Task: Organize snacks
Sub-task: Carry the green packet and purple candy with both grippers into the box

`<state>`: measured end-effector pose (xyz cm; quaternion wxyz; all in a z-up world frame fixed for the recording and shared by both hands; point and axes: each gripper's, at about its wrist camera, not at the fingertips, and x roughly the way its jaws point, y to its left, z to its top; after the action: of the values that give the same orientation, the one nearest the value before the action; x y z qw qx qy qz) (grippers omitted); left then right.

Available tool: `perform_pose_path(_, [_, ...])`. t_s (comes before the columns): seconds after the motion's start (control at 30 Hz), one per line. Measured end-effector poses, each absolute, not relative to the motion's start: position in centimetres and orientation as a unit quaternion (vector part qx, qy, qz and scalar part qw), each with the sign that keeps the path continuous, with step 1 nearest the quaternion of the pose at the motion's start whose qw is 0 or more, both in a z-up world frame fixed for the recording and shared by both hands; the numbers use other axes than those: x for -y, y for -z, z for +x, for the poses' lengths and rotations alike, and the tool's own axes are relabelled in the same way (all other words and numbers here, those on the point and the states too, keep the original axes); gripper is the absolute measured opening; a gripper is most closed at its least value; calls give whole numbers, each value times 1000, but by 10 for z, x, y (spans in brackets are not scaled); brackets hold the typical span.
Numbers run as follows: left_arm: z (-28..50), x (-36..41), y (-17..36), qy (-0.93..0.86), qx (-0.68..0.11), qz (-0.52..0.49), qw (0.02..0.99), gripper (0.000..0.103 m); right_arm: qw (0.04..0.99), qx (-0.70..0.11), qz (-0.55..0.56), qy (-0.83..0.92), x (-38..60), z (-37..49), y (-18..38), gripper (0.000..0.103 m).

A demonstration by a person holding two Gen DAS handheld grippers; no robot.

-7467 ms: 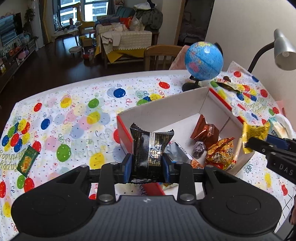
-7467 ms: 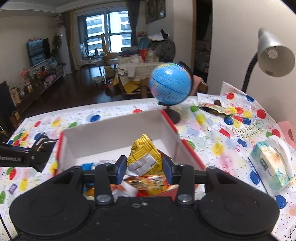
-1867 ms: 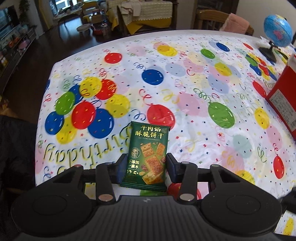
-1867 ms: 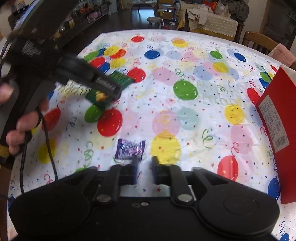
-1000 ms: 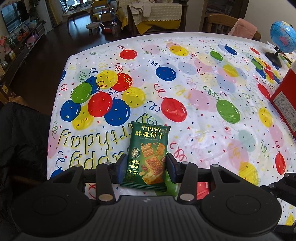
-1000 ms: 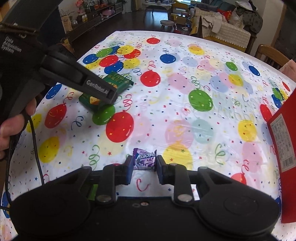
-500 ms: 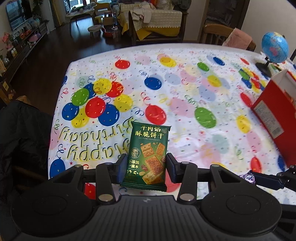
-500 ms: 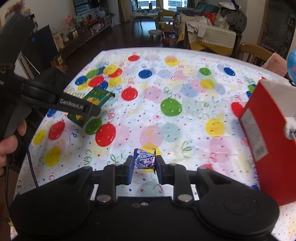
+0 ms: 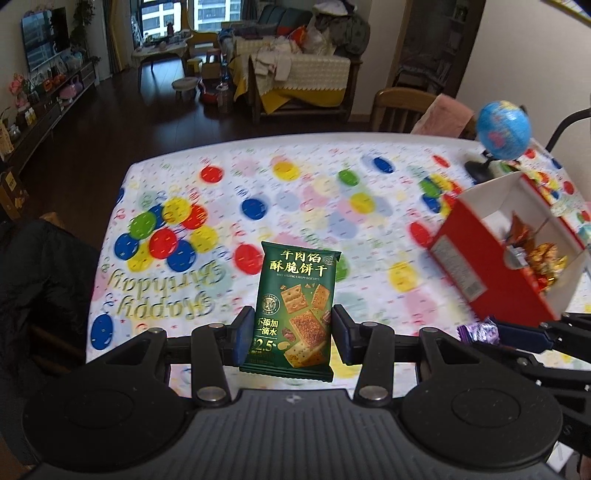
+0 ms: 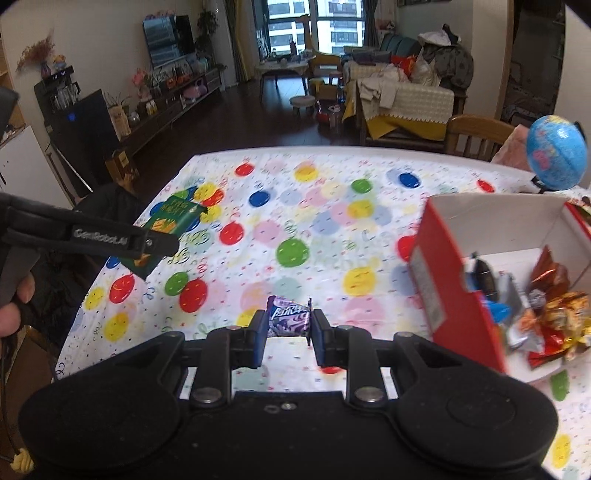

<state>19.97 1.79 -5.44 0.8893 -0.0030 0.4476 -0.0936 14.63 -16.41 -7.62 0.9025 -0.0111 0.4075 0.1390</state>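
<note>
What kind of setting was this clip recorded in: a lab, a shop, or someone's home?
Most likely a home: an open living and dining room. A TV on a low cabinet, a sofa piled with laundry, and a dining table under a balloon birthday cloth all point that way.

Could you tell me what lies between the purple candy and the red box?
Only bare balloon-print tablecloth between the purple candy wrapper and red cardboard box, in the right wrist view.

1. Green biscuit packet (image 9: 295, 310) with gold lettering, upright, clamped between gripper pads above the table.
2. Small purple candy (image 10: 289, 320), pinched at both ends.
3. Red box (image 10: 447, 284), white inside, holding assorted wrapped snacks (image 10: 554, 317), near the table's right edge.
</note>
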Motion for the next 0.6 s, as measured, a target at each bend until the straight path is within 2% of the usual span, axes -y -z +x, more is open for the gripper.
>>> perform_pose_path(0.6, [187,128,10,130,-416,-5,900,44,926,-363,21,-102,314,145,41,23])
